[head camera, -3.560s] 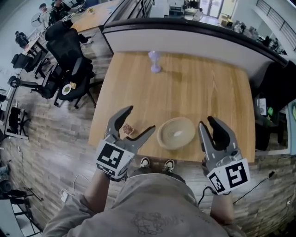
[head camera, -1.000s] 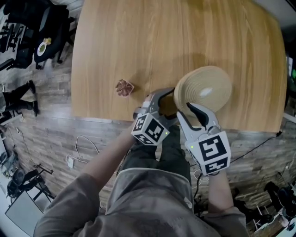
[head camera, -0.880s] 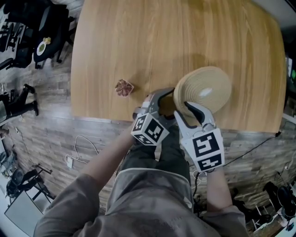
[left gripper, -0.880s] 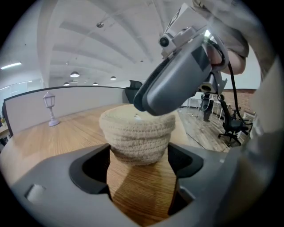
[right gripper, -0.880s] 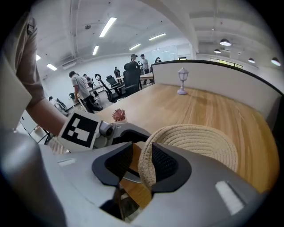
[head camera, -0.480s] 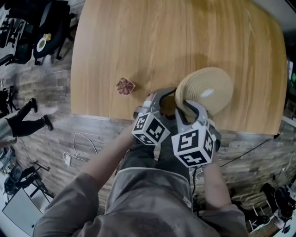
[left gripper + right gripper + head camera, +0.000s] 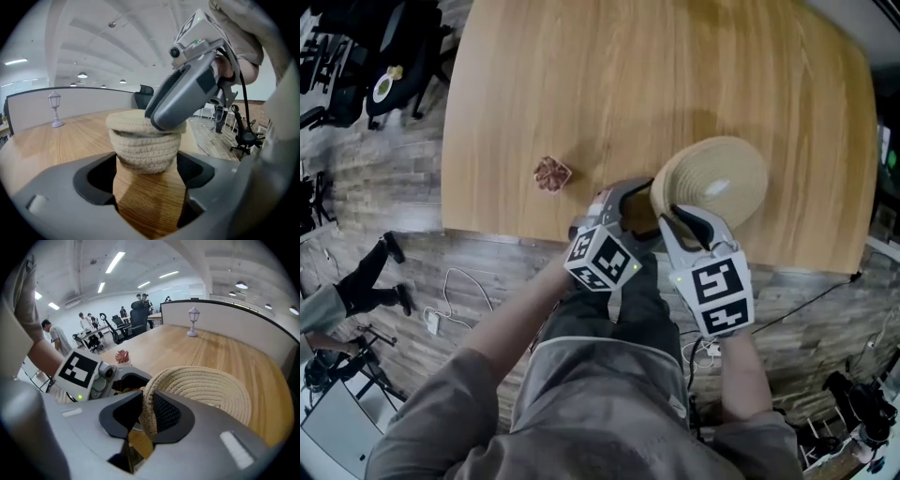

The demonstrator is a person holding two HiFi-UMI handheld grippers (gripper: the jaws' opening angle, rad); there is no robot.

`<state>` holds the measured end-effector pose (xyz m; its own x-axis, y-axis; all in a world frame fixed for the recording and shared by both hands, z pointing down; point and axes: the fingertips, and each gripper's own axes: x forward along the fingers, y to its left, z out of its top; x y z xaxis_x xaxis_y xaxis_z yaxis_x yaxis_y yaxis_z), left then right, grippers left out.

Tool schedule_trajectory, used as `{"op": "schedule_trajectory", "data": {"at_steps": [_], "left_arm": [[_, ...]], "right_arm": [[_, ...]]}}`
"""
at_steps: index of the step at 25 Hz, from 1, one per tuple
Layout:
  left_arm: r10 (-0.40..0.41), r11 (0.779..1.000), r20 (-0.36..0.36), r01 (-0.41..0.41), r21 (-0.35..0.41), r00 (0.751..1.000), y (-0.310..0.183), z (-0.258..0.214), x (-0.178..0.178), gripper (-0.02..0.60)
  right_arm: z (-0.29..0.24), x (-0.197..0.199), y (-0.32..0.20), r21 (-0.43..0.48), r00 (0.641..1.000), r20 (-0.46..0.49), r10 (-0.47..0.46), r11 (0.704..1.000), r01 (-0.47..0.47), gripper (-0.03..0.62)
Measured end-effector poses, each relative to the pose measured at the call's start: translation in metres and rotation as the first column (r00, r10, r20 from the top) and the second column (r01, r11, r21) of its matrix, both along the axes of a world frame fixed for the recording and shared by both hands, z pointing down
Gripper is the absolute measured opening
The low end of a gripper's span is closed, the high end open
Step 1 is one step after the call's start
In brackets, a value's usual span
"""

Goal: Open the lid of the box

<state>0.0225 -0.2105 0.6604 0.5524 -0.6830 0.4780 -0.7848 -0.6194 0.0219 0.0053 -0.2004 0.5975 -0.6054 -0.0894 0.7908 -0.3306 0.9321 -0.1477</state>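
Box [image 7: 145,150] stands right of centre in the head view, by the desk's [image 7: 609,84] near edge, lid [image 7: 717,178] still on. Your right hand-held gripper [image 7: 147,413], rolled back upright since half a second ago, is closing on the lid's rim. Your left hand-held gripper [image 7: 146,174] pinches the box body.

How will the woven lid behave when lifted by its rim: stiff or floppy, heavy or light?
The lid, coiled rope, is probably light and bendy: its rim bends between the closing jaws of the right gripper. The rough weave should resist slipping. The basket may lift too, so the left gripper steadies it.
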Motion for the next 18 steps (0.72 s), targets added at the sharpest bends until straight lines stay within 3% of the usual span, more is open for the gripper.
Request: {"op": "schedule_trajectory", "data": {"at_steps": [4, 8, 14, 18], "left_arm": [[-0.002, 1.0, 0.002, 0.002, -0.002, 1.0, 0.001, 0.001, -0.001, 0.399], [-0.001, 1.0, 0.008, 0.001, -0.001, 1.0, -0.001, 0.002, 0.0, 0.397], [-0.023, 0.998, 0.021, 0.024, -0.056, 1.0, 0.004, 0.007, -0.003, 0.385], [-0.062, 0.994, 0.046, 0.065, -0.084, 0.997, 0.004, 0.012, -0.009, 0.348]], "right_arm": [[-0.024, 0.006, -0.005, -0.034, 0.993, 0.114, 0.039, 0.999, -0.035, 0.078], [-0.062, 0.019, -0.02, -0.087, 0.958, 0.259, 0.119, 0.991, -0.1, 0.074], [-0.114, 0.049, -0.054, -0.158, 0.864, 0.41, 0.292, 0.956, -0.248, 0.067], [-0.133, 0.08, -0.08, -0.225, 0.771, 0.48, 0.419, 0.908, -0.354, 0.066]]}}
